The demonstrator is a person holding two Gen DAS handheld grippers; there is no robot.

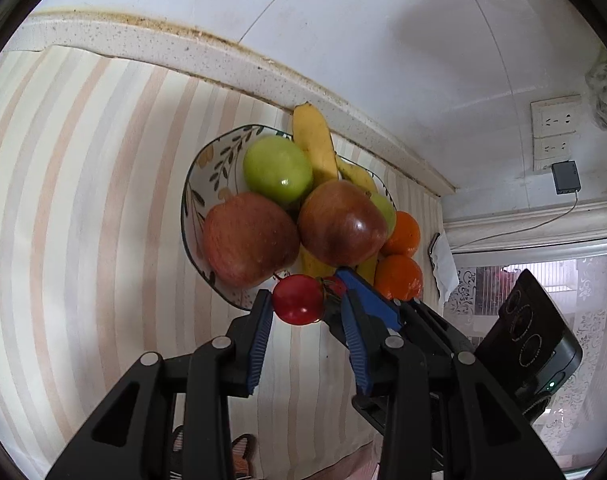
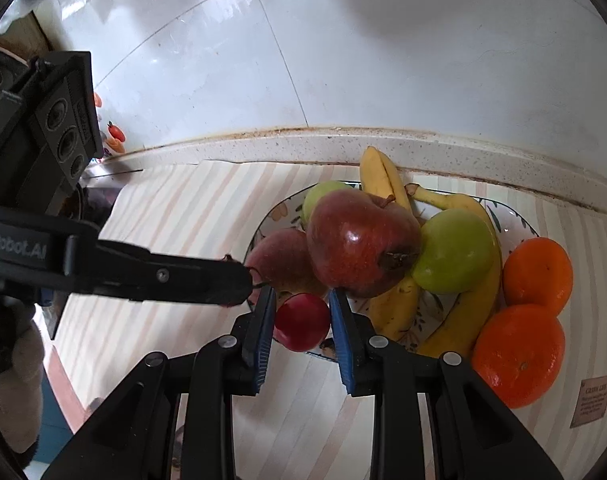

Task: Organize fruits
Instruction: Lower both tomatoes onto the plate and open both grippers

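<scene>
Fruit [image 1: 298, 299] — small, round, glossy red — pinched in each hand-held gripper [image 1: 303, 300], one apiece.

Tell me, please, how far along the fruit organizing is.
Done: red apples, green apples and bananas sit piled in the bowl. In hand: the left gripper and right gripper each pinch a small red fruit by the bowl's near rim. Left: placing those, plus two oranges on the mat outside it.

A striped mat [image 1: 103, 200] covers the speckled counter [image 1: 223, 60], with wall sockets [image 1: 553, 136] and perhaps a charger [image 1: 566, 177].
</scene>
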